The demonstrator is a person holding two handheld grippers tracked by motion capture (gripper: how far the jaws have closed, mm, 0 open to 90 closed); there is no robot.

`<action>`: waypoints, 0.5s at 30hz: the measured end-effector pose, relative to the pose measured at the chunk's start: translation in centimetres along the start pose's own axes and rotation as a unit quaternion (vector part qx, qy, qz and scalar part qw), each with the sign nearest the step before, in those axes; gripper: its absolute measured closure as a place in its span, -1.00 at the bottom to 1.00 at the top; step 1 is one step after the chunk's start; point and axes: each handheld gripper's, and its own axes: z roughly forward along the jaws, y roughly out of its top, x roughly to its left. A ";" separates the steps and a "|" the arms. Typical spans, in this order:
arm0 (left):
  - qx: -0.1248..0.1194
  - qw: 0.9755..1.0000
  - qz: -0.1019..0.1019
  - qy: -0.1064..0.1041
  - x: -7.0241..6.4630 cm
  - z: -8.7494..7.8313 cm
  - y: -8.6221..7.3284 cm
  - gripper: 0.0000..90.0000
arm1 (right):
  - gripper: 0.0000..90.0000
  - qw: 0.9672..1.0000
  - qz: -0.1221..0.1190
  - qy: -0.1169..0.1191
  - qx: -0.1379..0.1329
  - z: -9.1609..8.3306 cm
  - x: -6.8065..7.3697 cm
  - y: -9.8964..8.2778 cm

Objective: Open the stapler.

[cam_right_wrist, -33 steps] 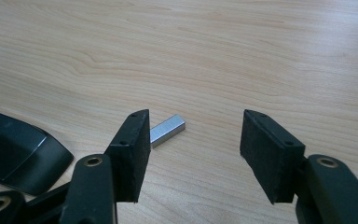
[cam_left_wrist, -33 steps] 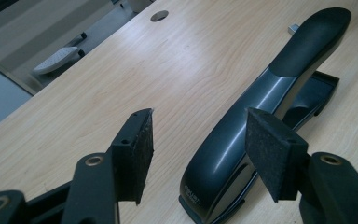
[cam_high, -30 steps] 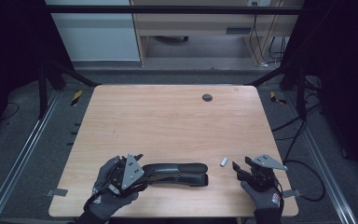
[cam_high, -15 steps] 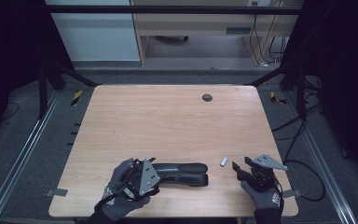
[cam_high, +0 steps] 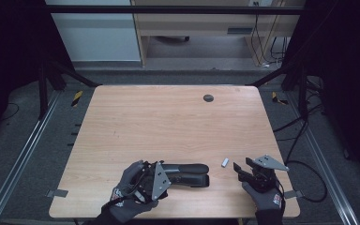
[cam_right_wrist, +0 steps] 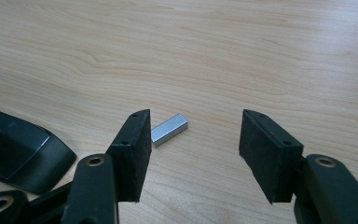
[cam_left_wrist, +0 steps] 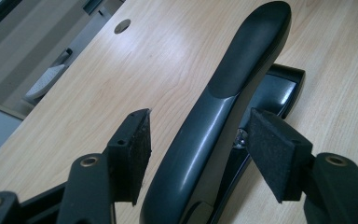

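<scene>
A: What has been changed?
B: The left gripper (cam_high: 155, 180) has been brought over the stapler (cam_high: 185, 172) at the near edge, jaws spread astride its arm.
A: And the right gripper (cam_high: 241, 169)?
B: Kept spread just behind the staple strip (cam_right_wrist: 168, 129); loading can be expected

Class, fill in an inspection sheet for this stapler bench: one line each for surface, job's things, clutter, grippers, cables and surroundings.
Surface: wooden table, light grain, with a round grommet hole near the far edge.
Job's things: black stapler lying near the front edge; small silver staple strip to its right, apart from it.
Clutter: nothing seen.
Grippers: left gripper open, jaws straddling the stapler's rear; right gripper open, staple strip just ahead of its jaws, untouched.
Cables: black cable trailing from the right gripper over the table's right edge; more leads on the floor at the right.
Surroundings: dark floor, metal rails beside the table, wooden furniture behind.
</scene>
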 end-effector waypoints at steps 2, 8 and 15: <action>0.001 1.000 0.005 -0.001 -0.2 0.1 0.2 -0.13 | -0.02 1.000 0.000 0.000 0.000 0.0 0.0 0.0; 0.004 1.000 0.024 0.004 -0.8 0.5 0.7 -0.15 | -0.02 1.000 0.001 0.002 0.001 0.0 0.0 0.0; 0.007 0.999 0.039 0.011 -1.4 0.8 1.1 -0.17 | -0.02 1.000 0.000 0.002 0.001 0.0 0.0 0.0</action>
